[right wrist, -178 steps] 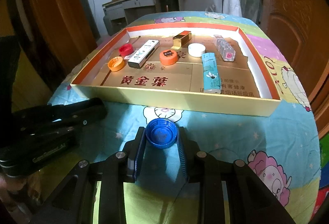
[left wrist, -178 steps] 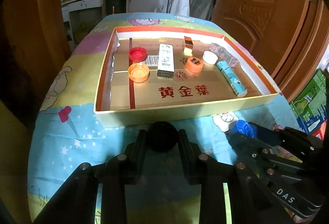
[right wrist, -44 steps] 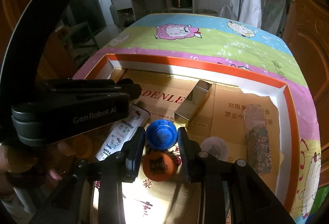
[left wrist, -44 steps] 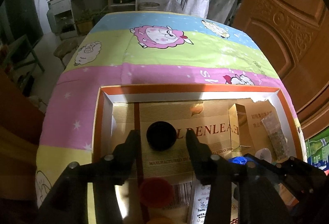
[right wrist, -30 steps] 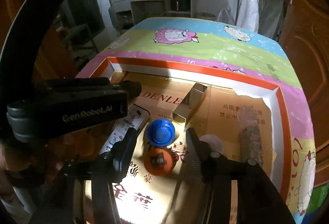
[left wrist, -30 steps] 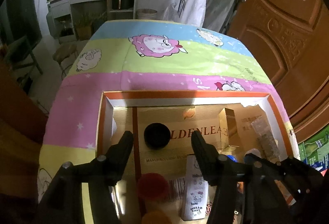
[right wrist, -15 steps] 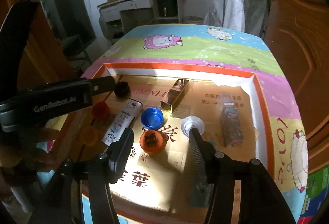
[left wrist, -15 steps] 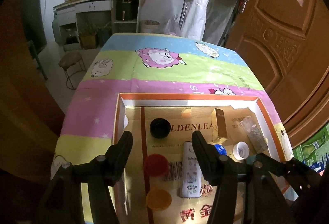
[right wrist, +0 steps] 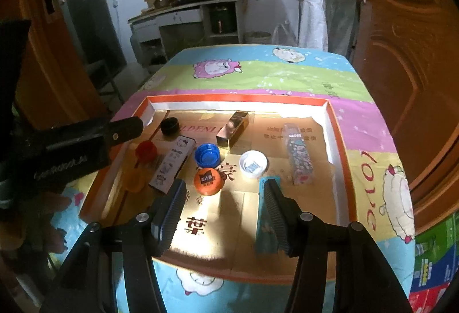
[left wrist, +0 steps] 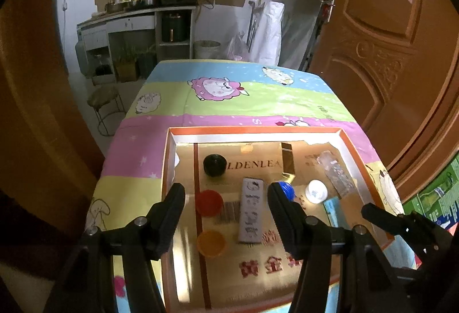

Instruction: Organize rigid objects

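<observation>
Both hand-held grippers, left (left wrist: 226,198) and right (right wrist: 222,196), hang wide apart with nothing in them above the tray (right wrist: 341,146). Black cap (left wrist: 214,165) and blue cap (right wrist: 207,154) sit inside it.

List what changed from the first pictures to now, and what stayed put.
The left gripper carried the black cap from the tablecloth into the box and let it go at the far left corner. The right gripper did the same with the blue cap, dropping it beside the white carton. Both are now open, empty and pulled back. The other caps and packs kept their places.
</observation>
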